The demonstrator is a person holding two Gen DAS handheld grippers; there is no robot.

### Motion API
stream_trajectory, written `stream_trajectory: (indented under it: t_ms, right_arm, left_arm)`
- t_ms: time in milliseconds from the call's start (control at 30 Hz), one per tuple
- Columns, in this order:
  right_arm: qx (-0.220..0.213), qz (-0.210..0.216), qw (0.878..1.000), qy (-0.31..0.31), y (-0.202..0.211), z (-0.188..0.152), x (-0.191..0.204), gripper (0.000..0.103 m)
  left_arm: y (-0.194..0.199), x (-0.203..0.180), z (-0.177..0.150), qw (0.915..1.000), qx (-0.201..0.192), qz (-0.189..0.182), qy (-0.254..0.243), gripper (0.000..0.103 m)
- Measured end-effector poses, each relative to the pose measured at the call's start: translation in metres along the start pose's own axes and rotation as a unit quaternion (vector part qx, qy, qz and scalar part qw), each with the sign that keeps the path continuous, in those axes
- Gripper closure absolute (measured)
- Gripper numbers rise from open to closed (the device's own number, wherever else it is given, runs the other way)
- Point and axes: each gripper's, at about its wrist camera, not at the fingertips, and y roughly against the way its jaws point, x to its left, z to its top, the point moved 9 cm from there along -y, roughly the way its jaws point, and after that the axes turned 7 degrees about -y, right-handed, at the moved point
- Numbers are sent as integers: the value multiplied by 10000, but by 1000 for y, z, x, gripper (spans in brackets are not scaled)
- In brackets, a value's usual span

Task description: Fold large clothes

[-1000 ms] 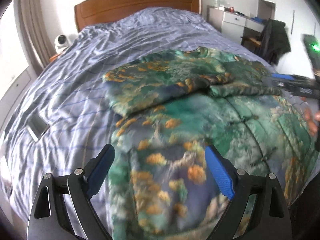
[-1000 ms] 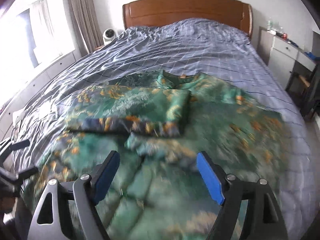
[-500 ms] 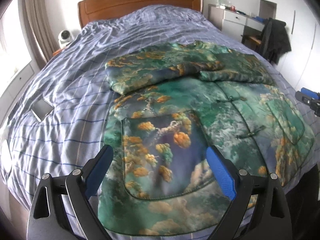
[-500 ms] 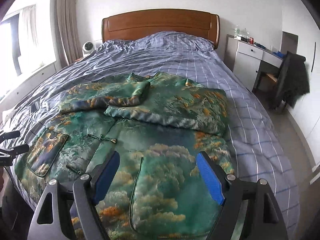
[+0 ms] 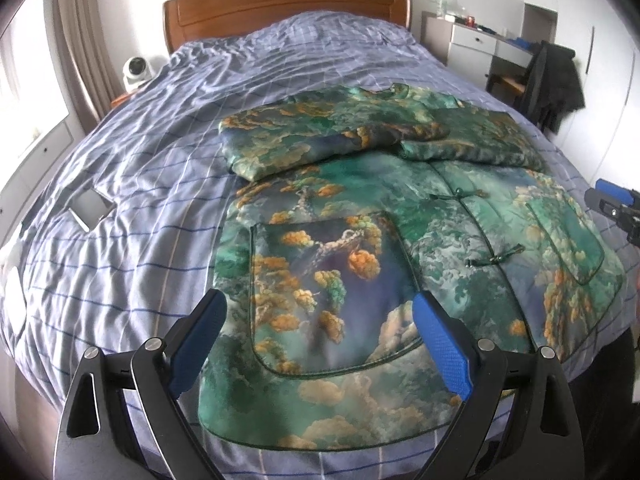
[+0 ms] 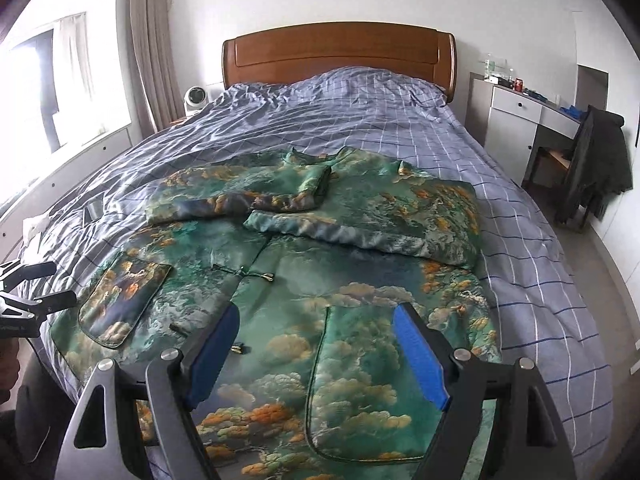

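A large green jacket (image 5: pixel 440 216) with orange and blue cloud print lies flat on the bed, front up, both sleeves folded across the chest. It also shows in the right wrist view (image 6: pixel 320 264). My left gripper (image 5: pixel 320 344) is open and empty above the jacket's left hem and pocket. My right gripper (image 6: pixel 316 352) is open and empty above the right hem and pocket. Each gripper shows at the edge of the other's view: the right gripper (image 5: pixel 616 204), the left gripper (image 6: pixel 28 288).
The bed (image 5: pixel 140 200) has a blue checked cover and a wooden headboard (image 6: pixel 340 52). A phone (image 5: pixel 90 208) lies on the cover left of the jacket. A white desk (image 6: pixel 520 112) and a chair with a dark coat (image 6: pixel 596 168) stand at the right.
Both grippers have pulled back toward the foot of the bed and away from the sleeves. The jacket lies still, both sleeves folded in.
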Motion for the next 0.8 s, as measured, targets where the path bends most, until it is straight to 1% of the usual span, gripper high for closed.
stream_trajectory:
  t_ms: [433,800]
  right_arm:
    - [12,19,10000,10,1,-1,5,22]
    - [43,43,10000,12,0,-3,6,22]
  left_arm:
    - [-4,8,-11,9998,121,35,176,8]
    - [-4,9,-12,9998,121,40,176,8]
